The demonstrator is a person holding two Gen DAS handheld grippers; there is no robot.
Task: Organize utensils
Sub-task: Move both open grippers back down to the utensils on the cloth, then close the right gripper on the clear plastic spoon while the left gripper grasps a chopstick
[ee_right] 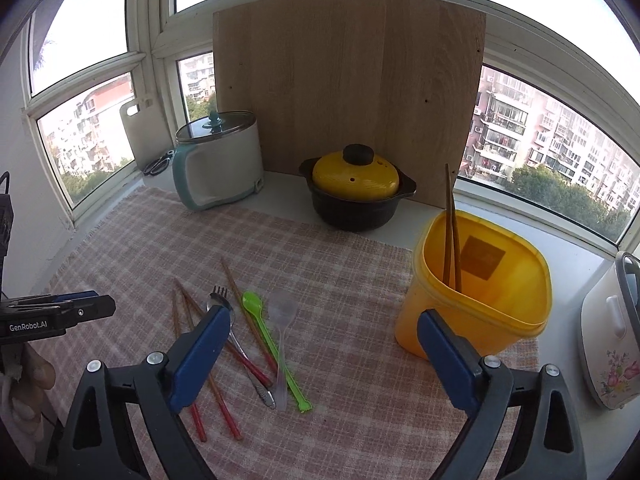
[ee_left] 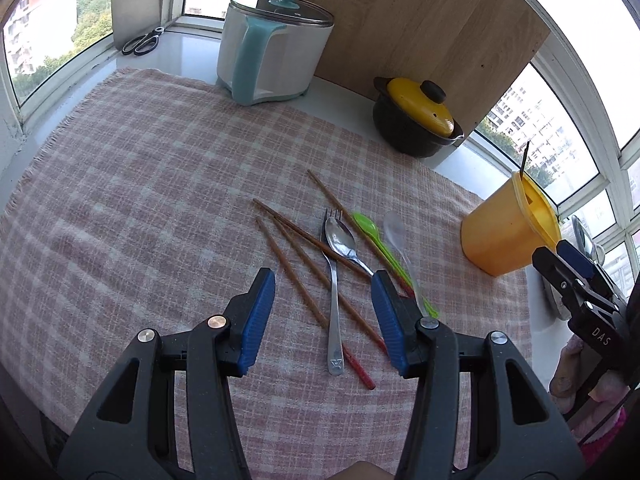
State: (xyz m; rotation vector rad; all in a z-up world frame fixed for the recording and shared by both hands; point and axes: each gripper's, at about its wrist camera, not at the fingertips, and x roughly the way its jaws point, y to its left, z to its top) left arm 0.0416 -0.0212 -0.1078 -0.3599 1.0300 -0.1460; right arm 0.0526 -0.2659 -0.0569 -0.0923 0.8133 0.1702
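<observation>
Loose utensils lie on the checked cloth [ee_left: 140, 200]: several brown chopsticks [ee_left: 296, 284] with red ends, a metal fork [ee_left: 334, 300], a metal spoon [ee_left: 342, 240], a green plastic spoon [ee_left: 370, 232] and a clear plastic spoon [ee_left: 396, 232]. They also show in the right wrist view, among them the green spoon [ee_right: 264, 324]. A yellow tub [ee_right: 480, 292] at the right holds two chopsticks [ee_right: 452, 240]. My left gripper [ee_left: 323, 312] is open just above the utensils' handles. My right gripper [ee_right: 320, 360] is open and empty between the utensils and the tub.
A black pot with a yellow lid [ee_right: 356, 188], a white and teal cooker [ee_right: 220, 160], a wooden board [ee_right: 348, 92], scissors [ee_left: 142, 42] and a white cutting board [ee_left: 134, 0] stand at the back. A flowered white appliance [ee_right: 612, 332] is at the far right.
</observation>
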